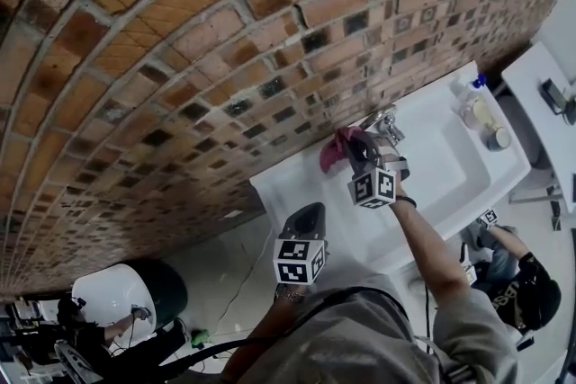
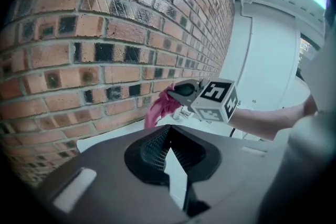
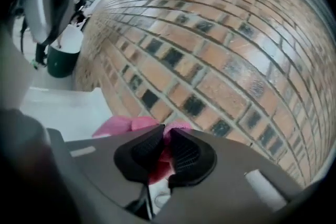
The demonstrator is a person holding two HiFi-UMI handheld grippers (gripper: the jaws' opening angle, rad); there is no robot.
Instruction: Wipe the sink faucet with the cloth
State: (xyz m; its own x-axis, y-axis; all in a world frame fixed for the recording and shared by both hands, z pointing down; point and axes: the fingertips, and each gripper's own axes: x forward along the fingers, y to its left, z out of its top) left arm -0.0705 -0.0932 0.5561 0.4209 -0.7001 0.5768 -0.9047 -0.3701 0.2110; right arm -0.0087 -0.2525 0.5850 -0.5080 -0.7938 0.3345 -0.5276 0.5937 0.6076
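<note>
A pink cloth (image 1: 335, 150) is bunched against the brick wall, just left of the chrome faucet (image 1: 383, 121) at the back of the white sink (image 1: 450, 171). My right gripper (image 1: 363, 154) is shut on the cloth, and its marker cube (image 1: 373, 186) faces me. In the right gripper view, the cloth (image 3: 125, 125) spills out between and beyond the pinching pads (image 3: 181, 152) of the right gripper (image 3: 165, 132). My left gripper (image 1: 303, 223) hangs back over the sink's left end, its jaws shut with nothing in them. In its own view, the left gripper (image 2: 168, 134) looks toward the cloth (image 2: 159, 108) and the right gripper (image 2: 184, 91).
The brick wall (image 1: 180, 58) rises directly behind the sink. A soap bottle (image 1: 472, 108) and a small jar (image 1: 497, 138) stand on the sink's right end. A second white basin (image 1: 112, 292) and a green bin (image 1: 169, 288) are at lower left. A person (image 1: 522, 288) crouches at lower right.
</note>
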